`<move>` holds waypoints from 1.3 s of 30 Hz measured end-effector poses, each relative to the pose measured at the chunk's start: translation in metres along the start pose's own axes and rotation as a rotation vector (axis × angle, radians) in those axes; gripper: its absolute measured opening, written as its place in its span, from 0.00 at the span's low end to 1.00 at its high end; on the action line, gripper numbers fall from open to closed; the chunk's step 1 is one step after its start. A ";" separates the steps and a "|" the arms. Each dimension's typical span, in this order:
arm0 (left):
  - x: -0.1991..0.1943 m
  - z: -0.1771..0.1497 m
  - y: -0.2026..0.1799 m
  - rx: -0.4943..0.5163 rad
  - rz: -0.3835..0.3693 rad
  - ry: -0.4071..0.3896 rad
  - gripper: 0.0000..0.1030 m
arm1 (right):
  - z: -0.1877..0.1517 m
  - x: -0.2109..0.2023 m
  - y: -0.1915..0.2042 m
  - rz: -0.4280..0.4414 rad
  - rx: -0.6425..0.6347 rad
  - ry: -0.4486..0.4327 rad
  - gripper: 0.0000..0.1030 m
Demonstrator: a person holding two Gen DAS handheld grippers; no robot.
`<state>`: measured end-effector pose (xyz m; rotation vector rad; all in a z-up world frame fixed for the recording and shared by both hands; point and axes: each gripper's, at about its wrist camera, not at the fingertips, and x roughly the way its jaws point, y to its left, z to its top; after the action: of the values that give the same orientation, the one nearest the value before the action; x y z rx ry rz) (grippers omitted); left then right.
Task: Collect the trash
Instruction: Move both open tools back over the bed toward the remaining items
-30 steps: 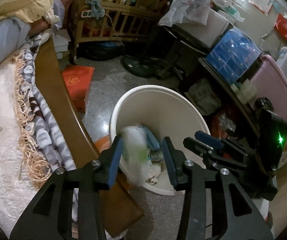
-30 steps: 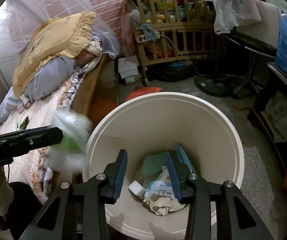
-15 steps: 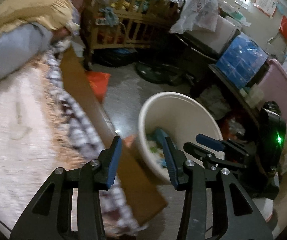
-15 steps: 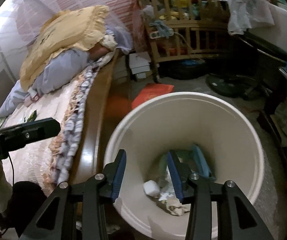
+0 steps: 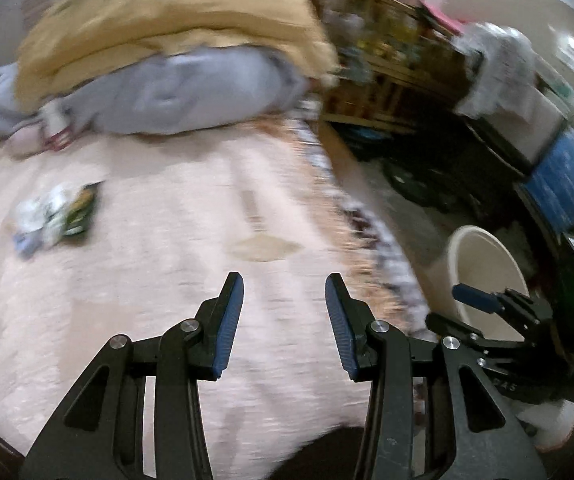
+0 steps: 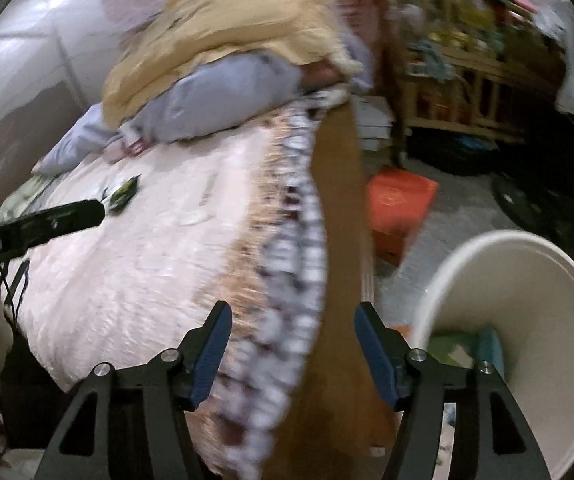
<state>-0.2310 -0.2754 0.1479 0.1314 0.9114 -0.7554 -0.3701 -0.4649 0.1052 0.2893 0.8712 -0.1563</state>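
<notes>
My left gripper (image 5: 283, 292) is open and empty above the pink bed cover (image 5: 167, 280). Crumpled wrappers (image 5: 53, 216), white and dark green, lie on the bed to the far left of it; they also show in the right wrist view (image 6: 123, 192). My right gripper (image 6: 289, 320) is open and empty over the bed's edge. The white trash bin (image 6: 527, 280) stands on the floor to its right, with trash (image 6: 467, 348) in the bottom. The bin also shows in the left wrist view (image 5: 483, 256), behind my right gripper (image 5: 475, 296). Both views are motion-blurred.
A yellow pillow (image 5: 167, 24) and grey bedding (image 5: 191, 92) lie at the head of the bed. A wooden bed rail (image 6: 335, 240) runs along the side. An orange box (image 6: 399, 204) sits on the floor. A wooden crib (image 6: 467, 68) and cluttered shelves stand behind.
Both grippers have swung left from over the bin to the bed. The white and green trash seen a second ago has gone from the left gripper; both jaws have opened wider.
</notes>
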 end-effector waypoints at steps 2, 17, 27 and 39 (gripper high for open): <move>-0.006 -0.002 0.023 -0.032 0.027 -0.012 0.39 | 0.005 0.012 0.017 0.015 -0.032 0.016 0.59; -0.070 -0.037 0.166 -0.189 0.152 -0.060 0.39 | 0.046 0.064 0.118 -0.004 -0.206 0.089 0.59; -0.105 -0.053 0.208 -0.182 0.143 -0.067 0.39 | 0.070 0.046 0.162 -0.133 -0.306 0.058 0.59; -0.128 -0.065 0.235 -0.231 0.155 -0.083 0.40 | 0.065 0.080 0.217 -0.010 -0.346 0.099 0.59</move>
<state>-0.1721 -0.0069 0.1561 -0.0328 0.8923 -0.5044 -0.2175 -0.2801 0.1235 -0.0316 0.9810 0.0009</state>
